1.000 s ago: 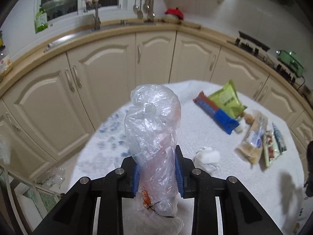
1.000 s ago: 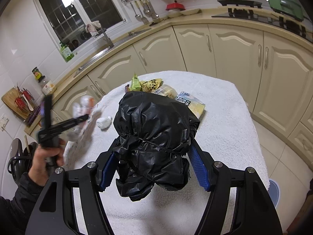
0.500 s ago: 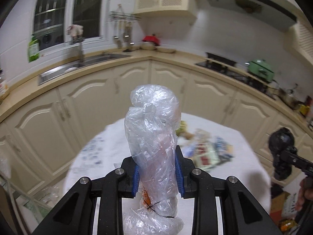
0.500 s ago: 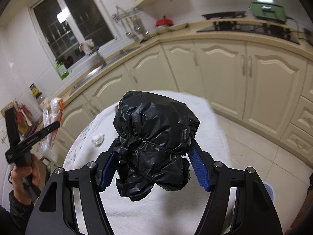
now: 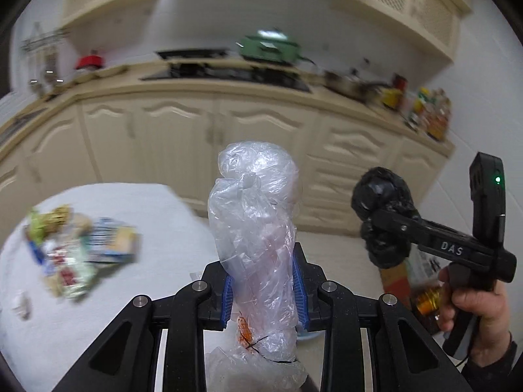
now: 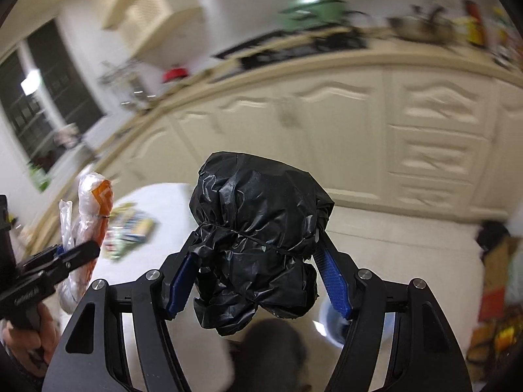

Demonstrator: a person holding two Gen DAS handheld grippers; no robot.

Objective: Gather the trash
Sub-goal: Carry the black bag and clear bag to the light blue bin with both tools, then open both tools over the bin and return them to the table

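Left gripper (image 5: pixel 264 289): jaws pinching a clear plastic bag (image 5: pixel 258 228) — it stands upright between the blue pads, above the desk's edge.
Right gripper (image 6: pixel 258 281): jaws clamped on a balled black trash bag (image 6: pixel 258 245), held out over the floor.
Desk (image 5: pixel 170 248): white cloth — a blurred heap of snack wrappers (image 5: pixel 78 254) lies on it, left of the clear bag.
Right hand (image 5: pixel 474 307): grips the handle.
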